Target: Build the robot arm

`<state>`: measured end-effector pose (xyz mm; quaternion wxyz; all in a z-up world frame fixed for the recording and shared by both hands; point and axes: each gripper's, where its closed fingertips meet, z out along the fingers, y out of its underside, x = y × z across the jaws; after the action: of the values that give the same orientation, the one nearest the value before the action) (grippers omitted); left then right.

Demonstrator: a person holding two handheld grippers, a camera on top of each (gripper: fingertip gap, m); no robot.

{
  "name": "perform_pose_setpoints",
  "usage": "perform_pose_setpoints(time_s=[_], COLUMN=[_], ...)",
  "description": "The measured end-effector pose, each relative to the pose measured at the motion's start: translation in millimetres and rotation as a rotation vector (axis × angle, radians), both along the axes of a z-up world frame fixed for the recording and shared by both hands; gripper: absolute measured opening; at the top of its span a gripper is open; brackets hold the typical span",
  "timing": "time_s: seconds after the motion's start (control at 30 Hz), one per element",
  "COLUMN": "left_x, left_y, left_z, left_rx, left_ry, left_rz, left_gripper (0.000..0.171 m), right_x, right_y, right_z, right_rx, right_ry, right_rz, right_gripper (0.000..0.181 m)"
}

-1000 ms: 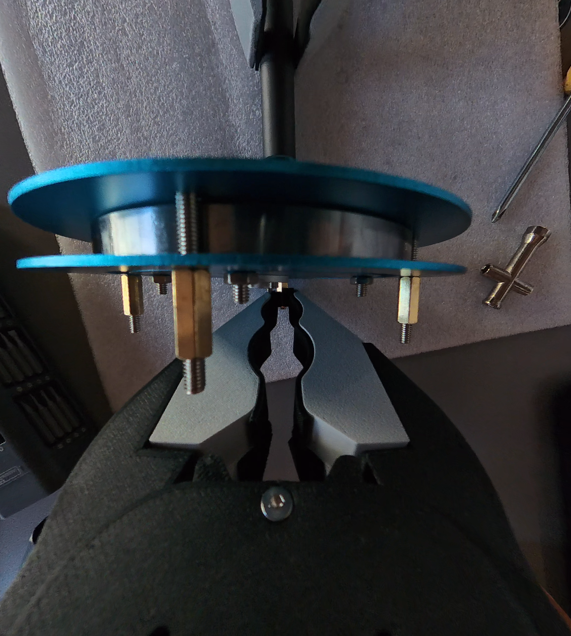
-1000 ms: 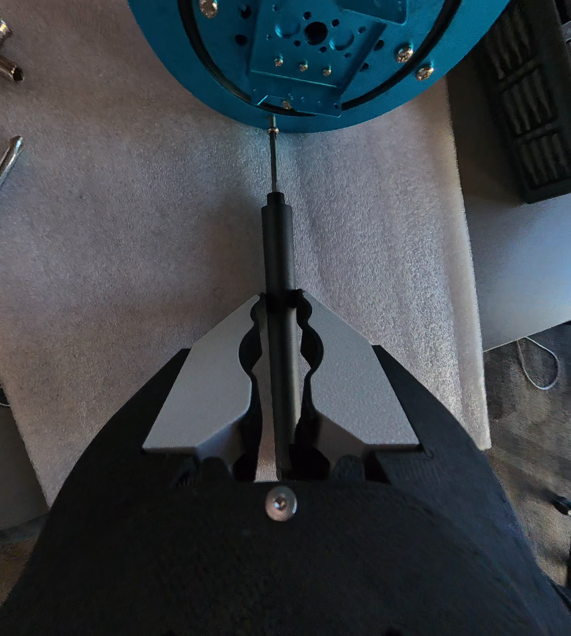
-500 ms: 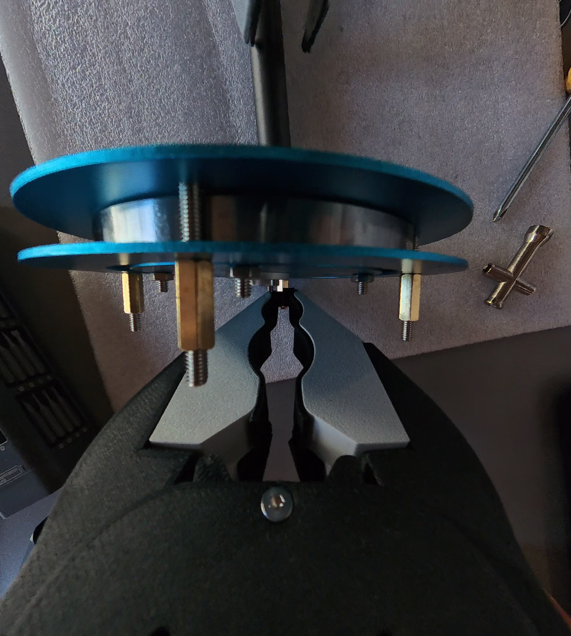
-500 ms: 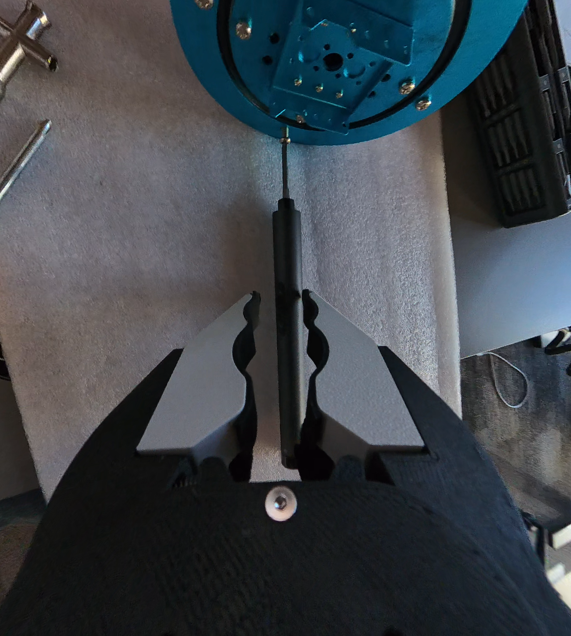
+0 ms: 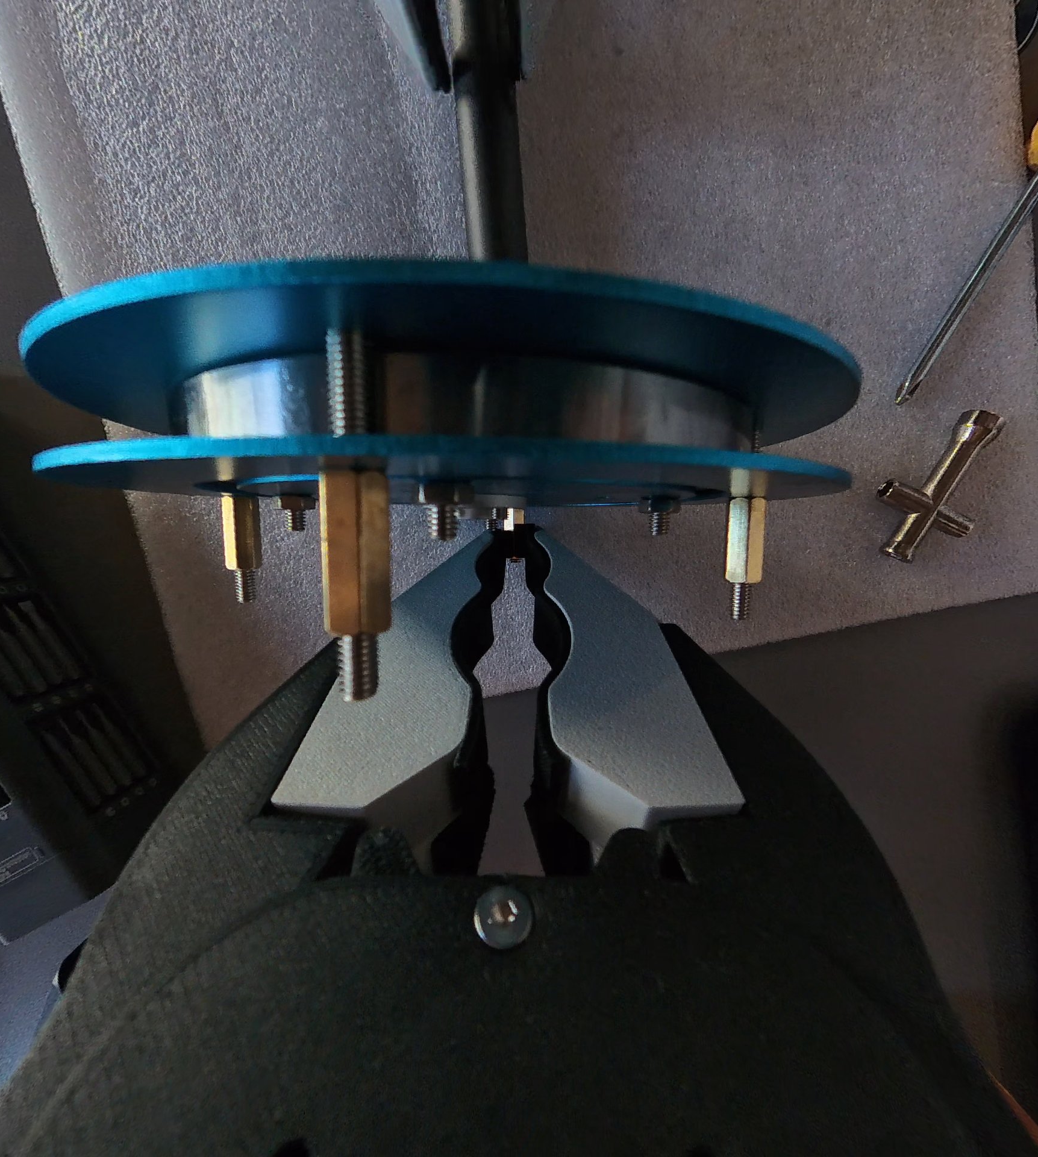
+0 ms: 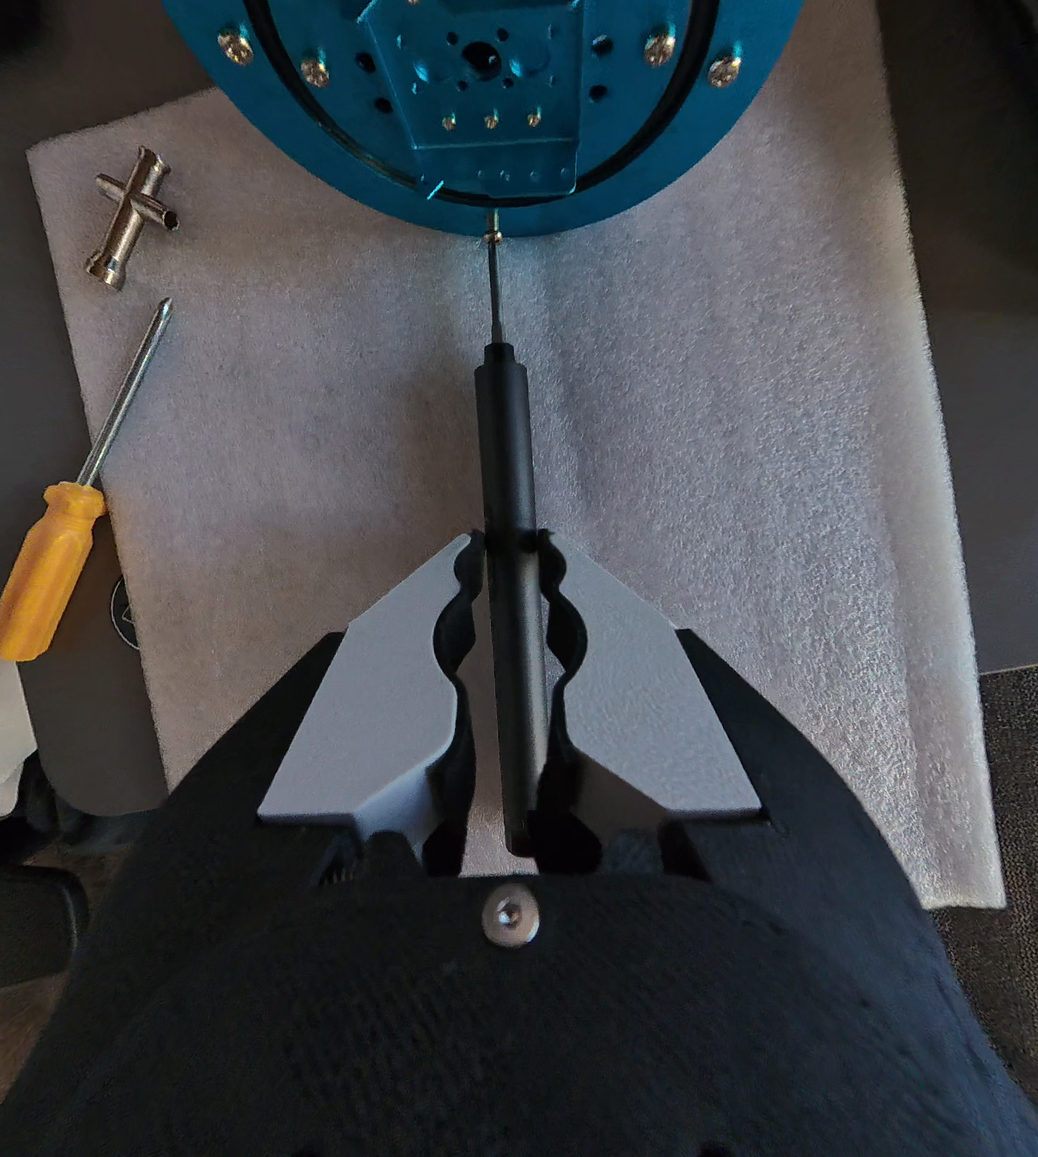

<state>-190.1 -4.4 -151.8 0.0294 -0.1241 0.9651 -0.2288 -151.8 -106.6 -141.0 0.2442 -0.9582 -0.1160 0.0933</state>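
Observation:
A blue two-disc assembly [image 5: 441, 350] with a steel ring between the discs and brass standoffs [image 5: 356, 551] hangs edge-on above the foam. My left gripper [image 5: 513, 548] is shut on a small nut or stud under the lower disc and holds the assembly. In the right wrist view the assembly [image 6: 485, 94] shows face-on. My right gripper [image 6: 511, 538] is shut on a black precision screwdriver [image 6: 507, 476]. Its thin bit touches a small screw [image 6: 492, 235] at the disc's rim. The screwdriver [image 5: 491, 156] also shows behind the discs in the left wrist view.
A grey foam mat [image 6: 723, 501] lies under everything. A yellow-handled screwdriver [image 6: 53, 551] and a metal cross wrench [image 6: 131, 216] lie at its edge; both also show in the left wrist view, the wrench [image 5: 935, 501] at right. A dark bit-set case [image 5: 9, 689] sits left. Some 12 cm of space lies between my two pairs of fingers.
My right gripper has closed again on the black screwdriver after loosening half a second ago, and its view has swung so the yellow screwdriver and wrench show more. The left gripper holds steady.

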Motion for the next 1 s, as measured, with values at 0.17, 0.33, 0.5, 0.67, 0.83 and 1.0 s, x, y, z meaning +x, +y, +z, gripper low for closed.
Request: perform_pose_setpoints(time_s=[0.17,0.33,0.5,0.67,0.83,1.0], left_x=[0,0,0,0,0,0], left_y=[0,0,0,0,0,0], left_z=[0,0,0,0,0,0], left_rx=[-0.004,-0.012,-0.006,-0.004,-0.004,-0.008], left_ry=[-0.001,0.012,0.003,0.003,0.005,0.004], left_rz=[0.0,0.011,0.005,0.005,0.004,0.006], left_gripper=[0.004,0.004,0.004,0.004,0.004,0.004], right_x=[0,-1,-4,5,-2,-5], right_y=[2,3,5,5,3,6], right_z=[0,0,6,14,1,-5], right_rx=[0.005,0.017,0.061,0.095,0.029,0.017], right_ry=[0.001,0.011,0.041,0.071,0.081,0.111], right_rz=[-0.015,-0.043,-0.016,-0.019,0.008,0.001], right_gripper=[0.015,0.014,0.02,0.022,0.024,0.016])
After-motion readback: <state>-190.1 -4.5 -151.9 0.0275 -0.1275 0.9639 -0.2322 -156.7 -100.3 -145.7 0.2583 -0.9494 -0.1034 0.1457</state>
